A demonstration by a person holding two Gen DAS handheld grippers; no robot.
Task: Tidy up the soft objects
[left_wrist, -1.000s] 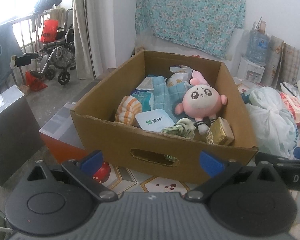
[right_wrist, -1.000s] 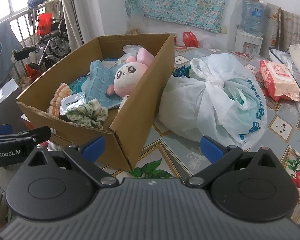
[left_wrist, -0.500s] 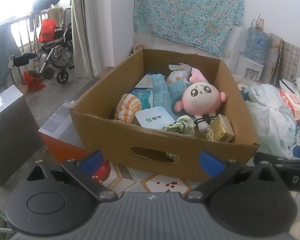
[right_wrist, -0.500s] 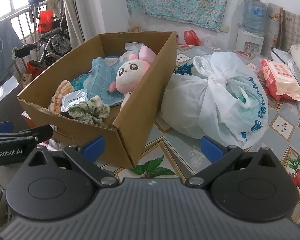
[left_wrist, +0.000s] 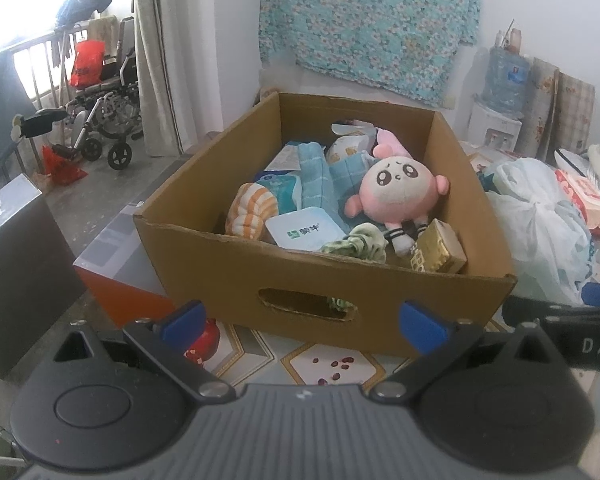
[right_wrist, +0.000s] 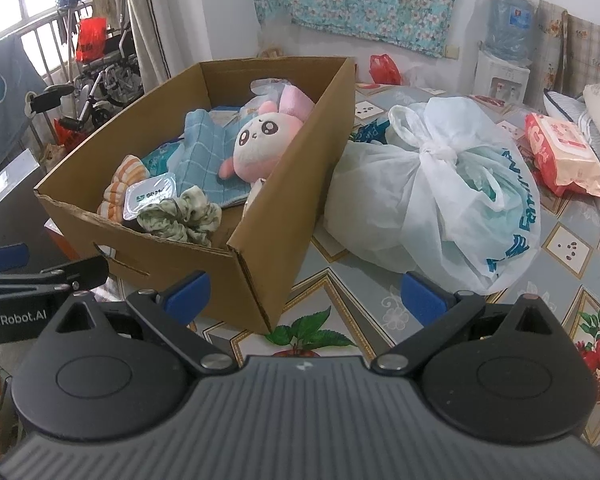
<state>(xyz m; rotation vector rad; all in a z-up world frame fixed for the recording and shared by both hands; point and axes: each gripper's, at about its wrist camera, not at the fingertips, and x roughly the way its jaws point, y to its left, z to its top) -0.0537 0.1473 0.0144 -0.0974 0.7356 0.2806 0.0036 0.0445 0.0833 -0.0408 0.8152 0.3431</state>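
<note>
A brown cardboard box (left_wrist: 204,256) (right_wrist: 300,184) stands on the patterned table. Inside lie a pink round plush doll (left_wrist: 396,192) (right_wrist: 264,140), a blue checked cloth (left_wrist: 312,176) (right_wrist: 204,148), an orange-striped soft toy (left_wrist: 252,212) (right_wrist: 120,188), a green scrunchie (left_wrist: 356,244) (right_wrist: 180,216), a white sealed cup (left_wrist: 304,232) (right_wrist: 150,198) and a gold packet (left_wrist: 438,250). My left gripper (left_wrist: 302,320) hangs open before the box's near wall with nothing between its fingers. My right gripper (right_wrist: 304,294) is open and empty near the box's front right corner.
A knotted white plastic bag (right_wrist: 440,200) (left_wrist: 540,224) lies right of the box, with a red wipes pack (right_wrist: 564,152) beyond. An orange-and-grey box (left_wrist: 116,264) sits left of the carton. A wheelchair (left_wrist: 104,120) stands by the window, a water dispenser (right_wrist: 504,64) at the back.
Both grippers have risen and drawn back slightly, so the box sits lower and smaller in view. Nothing inside the box has moved.
</note>
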